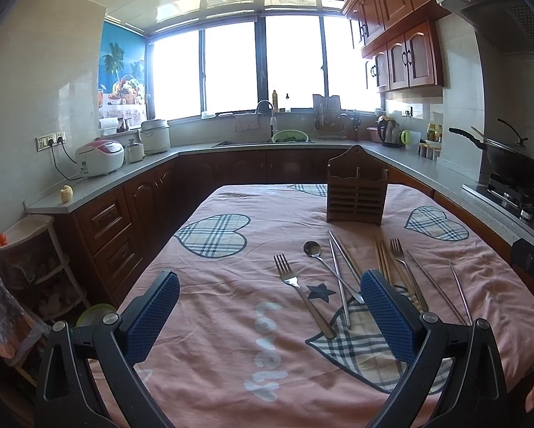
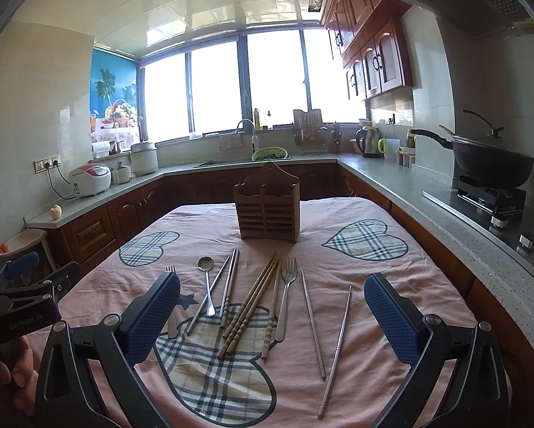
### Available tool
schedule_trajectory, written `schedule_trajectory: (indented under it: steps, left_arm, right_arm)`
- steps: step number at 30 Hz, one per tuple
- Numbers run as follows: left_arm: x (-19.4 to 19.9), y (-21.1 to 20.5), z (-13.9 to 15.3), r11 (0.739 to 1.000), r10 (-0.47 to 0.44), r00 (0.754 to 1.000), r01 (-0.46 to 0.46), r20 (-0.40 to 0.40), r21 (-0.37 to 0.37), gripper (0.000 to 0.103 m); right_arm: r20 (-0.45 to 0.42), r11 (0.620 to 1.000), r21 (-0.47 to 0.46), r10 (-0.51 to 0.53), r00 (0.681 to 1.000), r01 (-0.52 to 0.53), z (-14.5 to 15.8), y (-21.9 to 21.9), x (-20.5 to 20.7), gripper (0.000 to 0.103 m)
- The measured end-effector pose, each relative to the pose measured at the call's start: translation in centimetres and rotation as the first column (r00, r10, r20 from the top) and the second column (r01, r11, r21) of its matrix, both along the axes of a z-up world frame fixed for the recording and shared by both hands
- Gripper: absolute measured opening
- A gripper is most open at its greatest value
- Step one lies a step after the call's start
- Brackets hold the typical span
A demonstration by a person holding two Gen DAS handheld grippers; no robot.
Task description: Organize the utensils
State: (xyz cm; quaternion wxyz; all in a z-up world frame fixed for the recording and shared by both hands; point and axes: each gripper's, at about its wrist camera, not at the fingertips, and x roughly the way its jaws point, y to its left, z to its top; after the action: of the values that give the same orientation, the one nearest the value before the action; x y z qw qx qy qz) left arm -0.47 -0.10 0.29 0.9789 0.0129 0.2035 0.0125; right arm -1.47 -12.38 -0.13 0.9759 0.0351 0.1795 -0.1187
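A wooden utensil holder (image 2: pixel 268 210) stands upright at the table's far end; it also shows in the left wrist view (image 1: pixel 356 190). In front of it lie a spoon (image 2: pixel 207 281), two forks (image 2: pixel 285 296) (image 1: pixel 300 290), wooden chopsticks (image 2: pixel 252 306) and metal chopsticks (image 2: pixel 311 321), loose on the pink cloth (image 2: pixel 356 374). My right gripper (image 2: pixel 272 317) is open and empty above the near ends of the utensils. My left gripper (image 1: pixel 270 315) is open and empty, to the left of the utensils; its body shows at the right wrist view's left edge (image 2: pixel 28 292).
Kitchen counters (image 2: pixel 427 192) wrap around the table on the left, far side and right. A wok (image 2: pixel 491 164) sits on a stove at right. Rice cookers (image 1: pixel 101 157) stand on the left counter. A shelf unit (image 1: pixel 31 249) stands beside the table's left.
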Motion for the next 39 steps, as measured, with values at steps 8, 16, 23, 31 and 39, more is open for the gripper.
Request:
schedule_trajectory:
  steps: [8,16,23,31,39]
  left_arm:
    - [0.0,0.1,-0.1,1.000,-0.004,1.000,0.004,0.000,0.000,0.102]
    - [0.0,0.1,-0.1,1.000,-0.004,1.000,0.004,-0.003,-0.001,0.102]
    - [0.2,0.0,-0.2,1.000,-0.005,1.000,0.005,-0.008,0.000,0.102]
    - [0.6,0.0,-0.4,1.000,-0.006,1.000,0.006,-0.020,-0.001,0.102]
    - [2.7,-0.1,-0.8,0.999,-0.031,0.995,0.029,-0.090,-0.021,0.102]
  right_arm:
    - [-0.006,1.000,0.003,0.011,1.000,-0.011,0.0,-0.1,0.1,0.103]
    - [-0.006,1.000,0.000,0.017,1.000,-0.017,-0.1,0.0,0.1,0.103]
    - [-0.009,1.000,0.001,0.026,1.000,-0.026,-0.2,0.1,0.2,0.103]
    - [-0.014,1.000,0.003,0.025,1.000,-0.025,-0.4,0.1,0.4,0.103]
    - [-0.045,0.999,0.021,0.029,0.999,-0.028,-0.9,-0.6,1.3,0.103]
